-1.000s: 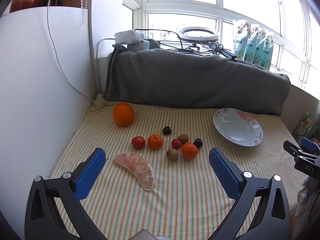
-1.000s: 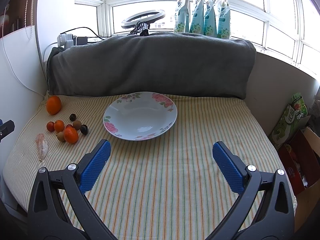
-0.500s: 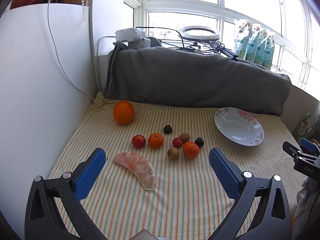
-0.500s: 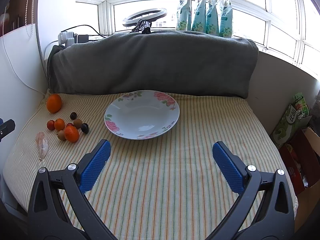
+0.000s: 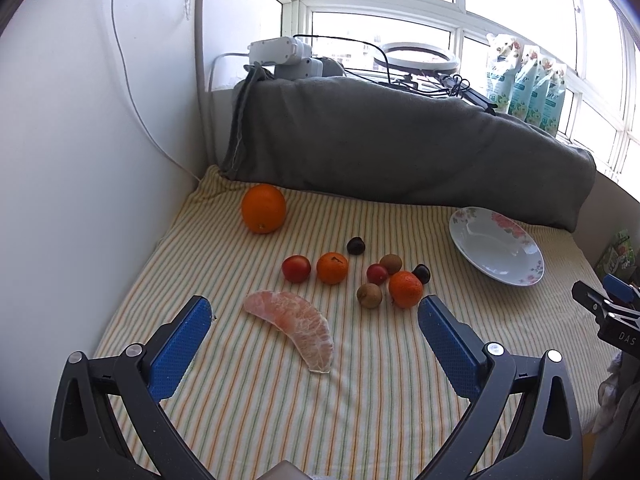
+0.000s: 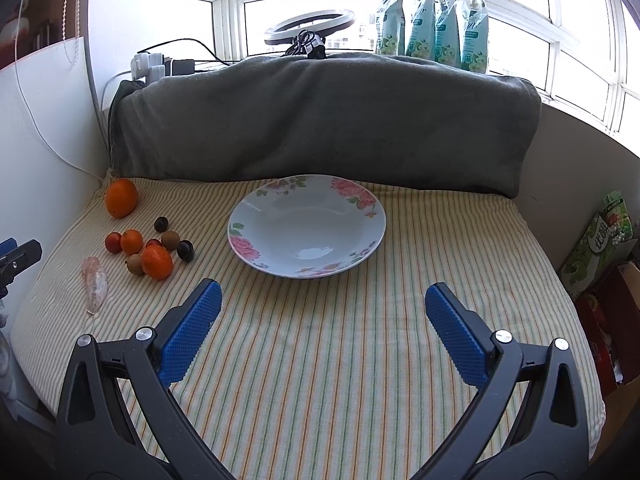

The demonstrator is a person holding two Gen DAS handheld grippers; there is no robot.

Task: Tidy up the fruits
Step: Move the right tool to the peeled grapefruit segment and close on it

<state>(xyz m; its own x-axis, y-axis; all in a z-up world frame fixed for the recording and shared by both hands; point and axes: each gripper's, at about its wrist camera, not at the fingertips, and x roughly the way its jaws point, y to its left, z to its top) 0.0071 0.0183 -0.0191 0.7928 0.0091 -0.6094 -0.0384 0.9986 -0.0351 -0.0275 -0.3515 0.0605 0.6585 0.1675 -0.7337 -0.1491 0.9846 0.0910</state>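
On the striped cloth lie a big orange (image 5: 263,208), a peeled pomelo segment (image 5: 294,322), two small tangerines (image 5: 332,267) (image 5: 405,289), a red tomato (image 5: 296,268) and several small dark and brown fruits. A white flowered plate (image 6: 307,225) stands empty to their right; it also shows in the left wrist view (image 5: 496,251). My left gripper (image 5: 314,322) is open above the pomelo segment. My right gripper (image 6: 323,306) is open just in front of the plate. The fruit cluster (image 6: 157,261) lies left of it.
A grey blanket-covered backrest (image 6: 320,120) bounds the far side. A white panel (image 5: 80,160) walls the left. A ring light (image 6: 310,28) and several pouches (image 6: 432,20) stand on the sill. Boxes (image 6: 600,248) sit beyond the right edge.
Both grippers have drifted slightly forward toward the fruits and plate. Nothing was taken hold of.
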